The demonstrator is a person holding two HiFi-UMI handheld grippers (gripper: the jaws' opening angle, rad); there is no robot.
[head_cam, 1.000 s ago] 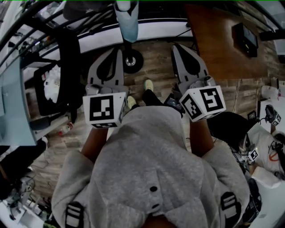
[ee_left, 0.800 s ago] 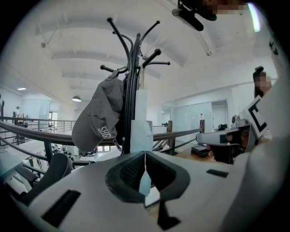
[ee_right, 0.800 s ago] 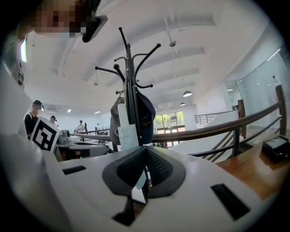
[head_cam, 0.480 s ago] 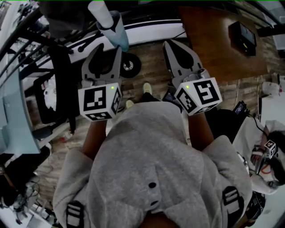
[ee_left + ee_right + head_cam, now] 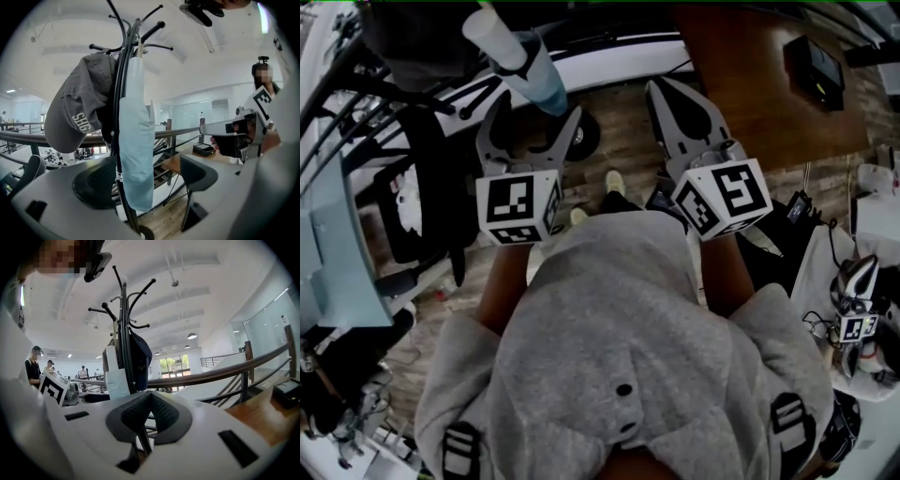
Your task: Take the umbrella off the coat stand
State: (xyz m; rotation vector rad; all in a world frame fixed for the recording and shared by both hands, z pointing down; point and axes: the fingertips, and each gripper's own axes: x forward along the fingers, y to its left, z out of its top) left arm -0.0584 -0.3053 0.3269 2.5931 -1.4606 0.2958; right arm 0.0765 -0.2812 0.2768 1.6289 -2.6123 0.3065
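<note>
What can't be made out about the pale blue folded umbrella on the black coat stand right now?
- How the pale blue folded umbrella hangs from the black metal coat stand: left gripper view, attachment too small to tell.
- Umbrella's lower part: right gripper view, behind the shut right gripper.
- Stand's base: left gripper view, cut off at the bottom edge.

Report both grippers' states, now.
Left gripper: open, jaws have just been opening, umbrella between them, not gripped.
Right gripper: shut, holding nothing.

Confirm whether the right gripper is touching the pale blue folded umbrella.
Apart. Head view shows wooden floor between the right gripper and the pale blue folded umbrella.
</note>
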